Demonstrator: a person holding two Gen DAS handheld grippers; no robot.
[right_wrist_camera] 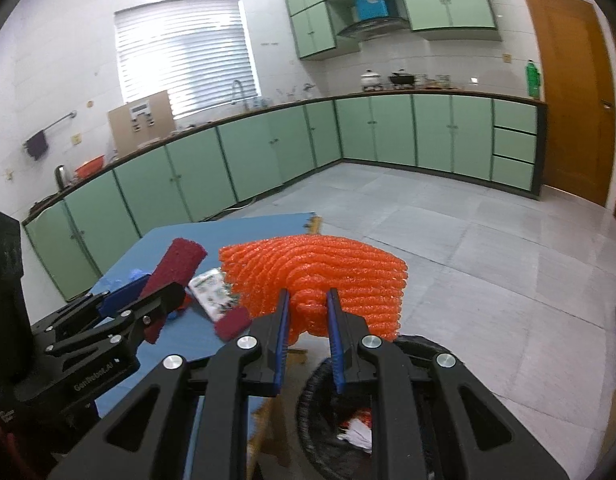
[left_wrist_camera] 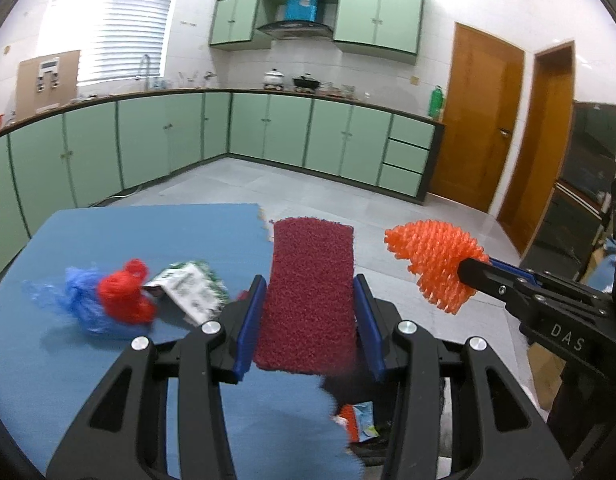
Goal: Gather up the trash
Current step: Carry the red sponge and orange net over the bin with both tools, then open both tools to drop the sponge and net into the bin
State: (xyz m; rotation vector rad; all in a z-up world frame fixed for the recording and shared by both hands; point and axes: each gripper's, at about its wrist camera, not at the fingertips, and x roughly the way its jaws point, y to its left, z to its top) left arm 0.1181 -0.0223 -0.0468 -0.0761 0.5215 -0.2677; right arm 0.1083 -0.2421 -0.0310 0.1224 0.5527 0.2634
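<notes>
My left gripper [left_wrist_camera: 309, 296] is shut on a dark red scouring pad [left_wrist_camera: 309, 292] and holds it above the right edge of the blue table [left_wrist_camera: 108, 232]. My right gripper [right_wrist_camera: 308, 300] is shut on an orange foam net [right_wrist_camera: 319, 276], held above a black trash bin [right_wrist_camera: 319, 412] that has some trash inside. The net also shows in the left wrist view [left_wrist_camera: 435, 264], and the pad in the right wrist view [right_wrist_camera: 174, 272]. On the table lie a blue plastic bag [left_wrist_camera: 74, 300], a red net ball [left_wrist_camera: 126, 296], a green-white wrapper [left_wrist_camera: 190, 288] and a small dark red pad [right_wrist_camera: 232, 322].
The table stands in a kitchen with green cabinets [left_wrist_camera: 268, 132] along the walls and a grey tiled floor [right_wrist_camera: 467, 240]. Wooden doors [left_wrist_camera: 479, 120] are at the right. The bin sits on the floor just off the table's right edge.
</notes>
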